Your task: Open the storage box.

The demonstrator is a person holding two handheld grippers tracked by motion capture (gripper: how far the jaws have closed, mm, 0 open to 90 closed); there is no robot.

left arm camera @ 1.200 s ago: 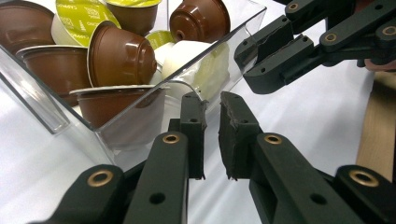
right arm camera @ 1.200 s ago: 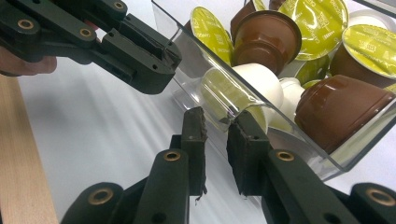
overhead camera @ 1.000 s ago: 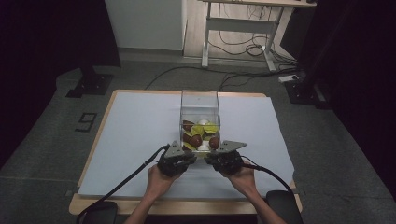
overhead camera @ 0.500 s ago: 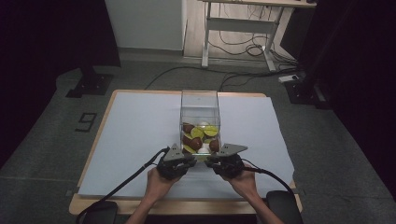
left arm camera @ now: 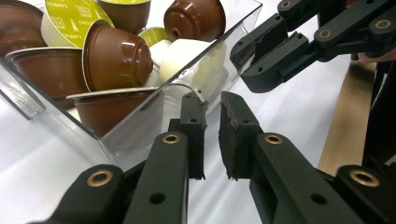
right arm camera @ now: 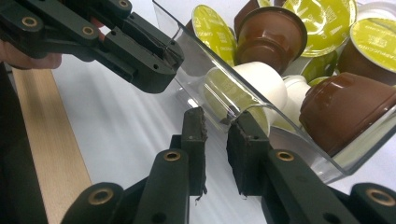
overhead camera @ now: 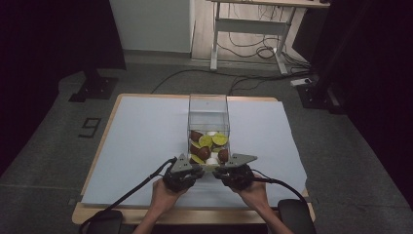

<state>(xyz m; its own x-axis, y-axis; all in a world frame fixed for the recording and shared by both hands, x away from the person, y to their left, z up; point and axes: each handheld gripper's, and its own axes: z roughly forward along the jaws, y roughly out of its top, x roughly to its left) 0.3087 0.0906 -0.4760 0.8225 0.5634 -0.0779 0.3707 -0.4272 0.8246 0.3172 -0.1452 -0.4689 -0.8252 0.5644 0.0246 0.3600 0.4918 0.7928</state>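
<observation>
Near the surface's (overhead camera: 136,146) front edge, two hands hold the left tongs (overhead camera: 191,168) and the right tongs (overhead camera: 225,169) side by side. Each set's jaws stand slightly apart at the near rim of a clear plastic box (overhead camera: 208,105), gripping nothing. The box lies on its side, long axis running front to back, open mouth toward the person. Brown, green and white coffee capsules (overhead camera: 208,145) fill its near end.
</observation>
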